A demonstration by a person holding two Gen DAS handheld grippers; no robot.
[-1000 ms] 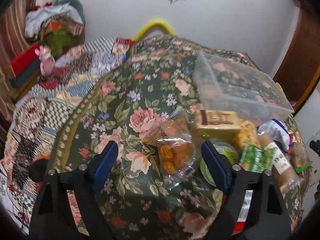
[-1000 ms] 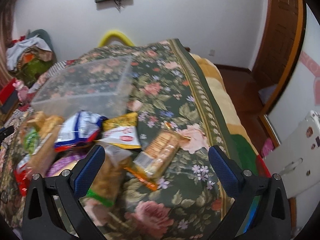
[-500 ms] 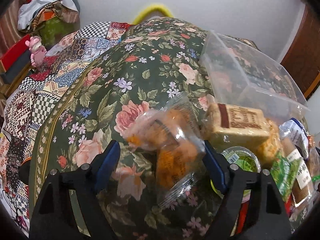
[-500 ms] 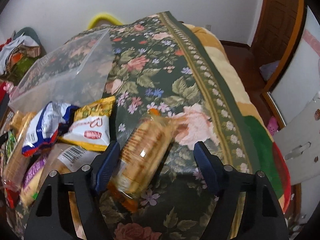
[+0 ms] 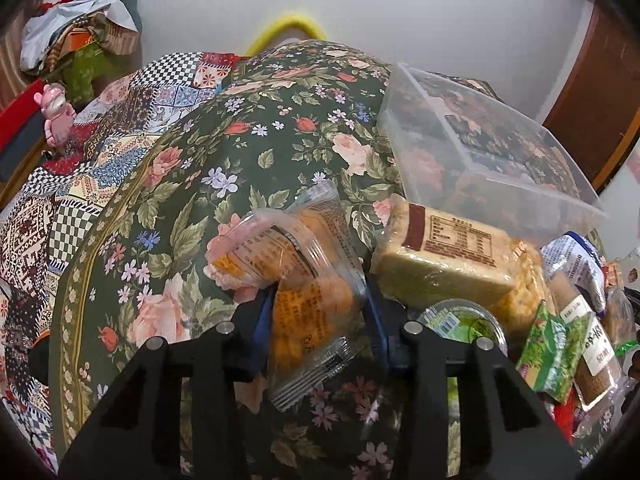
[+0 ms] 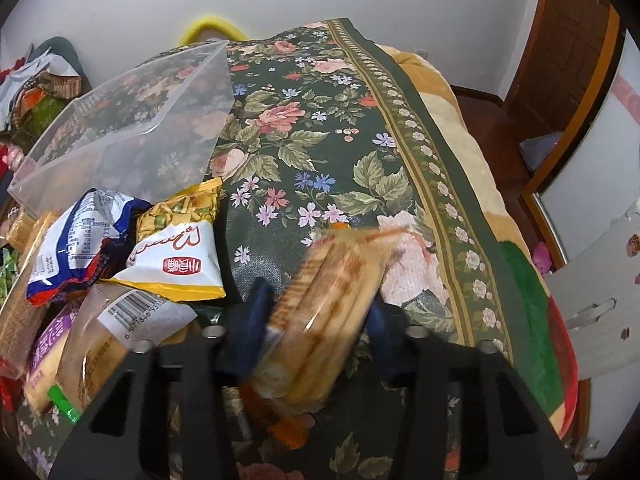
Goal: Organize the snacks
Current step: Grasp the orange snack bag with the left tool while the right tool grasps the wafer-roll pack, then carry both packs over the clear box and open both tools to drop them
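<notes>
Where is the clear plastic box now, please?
The clear plastic box sits on the floral cloth, right of centre in the left wrist view, just behind the snack pile.

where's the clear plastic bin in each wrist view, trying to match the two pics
Left wrist view: the clear plastic bin sits upper right, behind the pile of snacks, right of the left gripper.
Right wrist view: the same bin sits upper left, behind the blue and white packet, left of the right gripper.
Shared landmark: the yellow hoop against the white wall, past the far end of the floral cloth.
</notes>
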